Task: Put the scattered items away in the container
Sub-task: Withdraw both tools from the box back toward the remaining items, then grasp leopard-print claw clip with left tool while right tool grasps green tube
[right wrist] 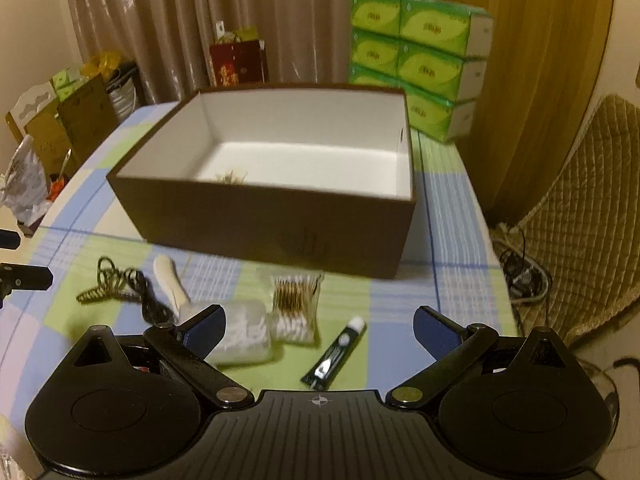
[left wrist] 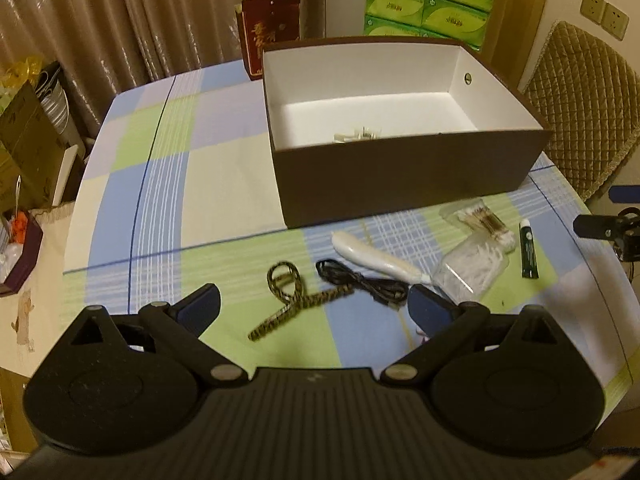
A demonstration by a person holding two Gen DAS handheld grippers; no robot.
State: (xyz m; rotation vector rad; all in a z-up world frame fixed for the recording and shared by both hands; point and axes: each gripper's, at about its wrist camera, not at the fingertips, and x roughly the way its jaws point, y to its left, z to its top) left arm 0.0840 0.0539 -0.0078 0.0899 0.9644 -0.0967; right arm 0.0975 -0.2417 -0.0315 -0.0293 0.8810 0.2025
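A brown box (left wrist: 400, 176) with a white inside stands on the checked tablecloth, also in the right wrist view (right wrist: 264, 228); a small pale item (left wrist: 356, 135) lies inside. In front lie a striped cord (left wrist: 296, 300), a black cable (left wrist: 360, 282), a white wrapped item (left wrist: 376, 258), a clear swab box (left wrist: 468, 268), a swab bag (left wrist: 484, 220) and a dark tube (left wrist: 529, 250). My left gripper (left wrist: 316, 312) is open and empty above the cord and cable. My right gripper (right wrist: 320, 328) is open and empty above the tube (right wrist: 334, 354), beside the swab bag (right wrist: 294, 308) and swab box (right wrist: 244, 336).
Green tissue packs (right wrist: 420, 60) are stacked behind the box. A red gift bag (left wrist: 272, 36) stands at the table's far edge. A quilted chair (left wrist: 588, 108) is at the right. Boxes and bags (left wrist: 32, 144) crowd the left side. Cables (right wrist: 524, 276) lie on the floor at right.
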